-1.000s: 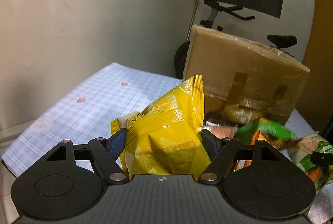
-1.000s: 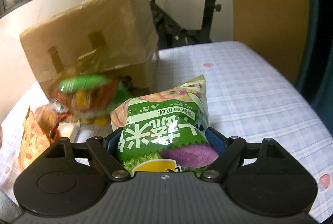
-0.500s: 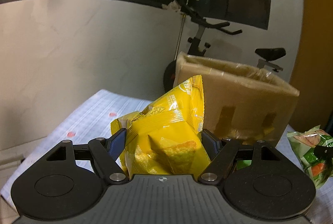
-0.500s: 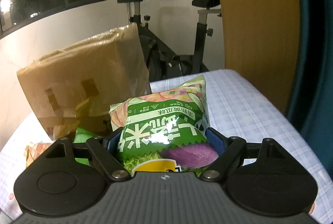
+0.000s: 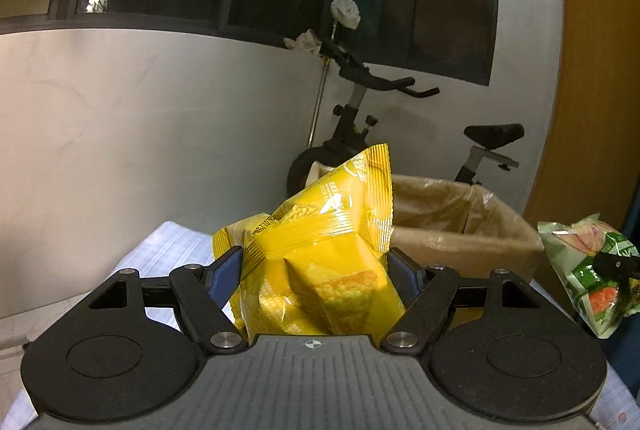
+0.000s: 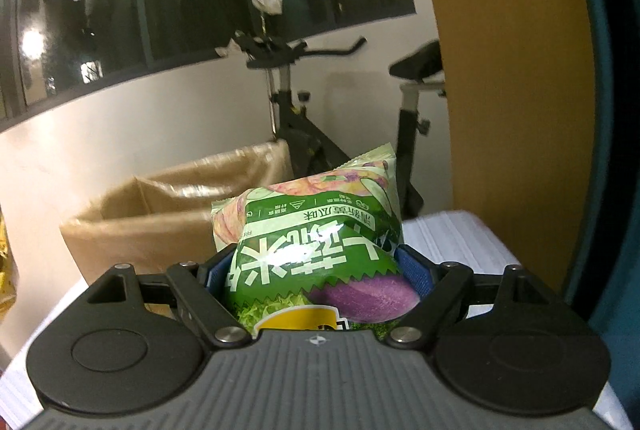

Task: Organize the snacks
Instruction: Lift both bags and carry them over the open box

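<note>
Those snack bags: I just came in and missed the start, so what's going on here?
A person is sorting snacks with a handheld gripper in each hand. The left gripper is clamped on a yellow chip bag, and the right gripper is clamped on a green snack bag. Both bags are held in the air near an open cardboard box on the checked tablecloth. Neither bag is in the box yet. An exercise bike stands behind.

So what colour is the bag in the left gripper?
Yellow bag, clearest in the left wrist view.
</note>
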Demonstrator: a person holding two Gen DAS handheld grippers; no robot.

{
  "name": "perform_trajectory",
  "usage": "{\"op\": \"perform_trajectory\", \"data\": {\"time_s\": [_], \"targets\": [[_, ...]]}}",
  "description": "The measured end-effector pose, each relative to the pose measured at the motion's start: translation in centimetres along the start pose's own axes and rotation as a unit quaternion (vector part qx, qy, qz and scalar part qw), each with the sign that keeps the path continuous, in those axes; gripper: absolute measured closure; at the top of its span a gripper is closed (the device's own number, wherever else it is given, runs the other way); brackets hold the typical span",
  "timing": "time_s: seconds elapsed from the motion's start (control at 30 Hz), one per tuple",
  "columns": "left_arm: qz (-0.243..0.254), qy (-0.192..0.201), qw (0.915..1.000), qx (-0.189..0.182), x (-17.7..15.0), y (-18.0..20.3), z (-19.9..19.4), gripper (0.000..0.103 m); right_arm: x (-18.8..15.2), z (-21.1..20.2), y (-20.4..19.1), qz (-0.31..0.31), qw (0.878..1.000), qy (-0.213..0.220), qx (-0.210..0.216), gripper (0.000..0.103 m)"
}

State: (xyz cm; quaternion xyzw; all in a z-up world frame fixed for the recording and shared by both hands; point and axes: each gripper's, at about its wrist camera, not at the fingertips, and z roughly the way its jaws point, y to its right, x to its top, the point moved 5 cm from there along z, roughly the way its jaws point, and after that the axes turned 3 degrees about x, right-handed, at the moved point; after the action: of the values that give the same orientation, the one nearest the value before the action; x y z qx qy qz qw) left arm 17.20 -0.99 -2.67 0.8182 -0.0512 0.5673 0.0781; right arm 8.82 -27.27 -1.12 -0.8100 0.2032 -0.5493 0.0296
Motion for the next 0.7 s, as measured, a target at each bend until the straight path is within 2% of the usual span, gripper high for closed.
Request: {"op": "perform_trajectory", "data": {"time_s": [0.4, 0.6, 0.7], "targets": [[0.044, 0.008, 0.9988, -0.022, 3.4, 2.9, 3.3, 0.025, 6.0, 2.8, -2.9, -0.017, 0.999, 0.026, 0.038, 0.019], [0.065, 0.003, 0.9973, -0.033, 5.6, 4.7, 6.6, 0.025, 8.4, 6.7, -5.9, -0.051, 0.996, 0.029, 0.063, 0.019], [0.083, 0.0, 0.9962, -0.027, 6.2, 5.2, 8.3, 0.025, 9.3, 9.1, -7.4, -0.065, 0.995, 0.025, 0.075, 0.019]]}}
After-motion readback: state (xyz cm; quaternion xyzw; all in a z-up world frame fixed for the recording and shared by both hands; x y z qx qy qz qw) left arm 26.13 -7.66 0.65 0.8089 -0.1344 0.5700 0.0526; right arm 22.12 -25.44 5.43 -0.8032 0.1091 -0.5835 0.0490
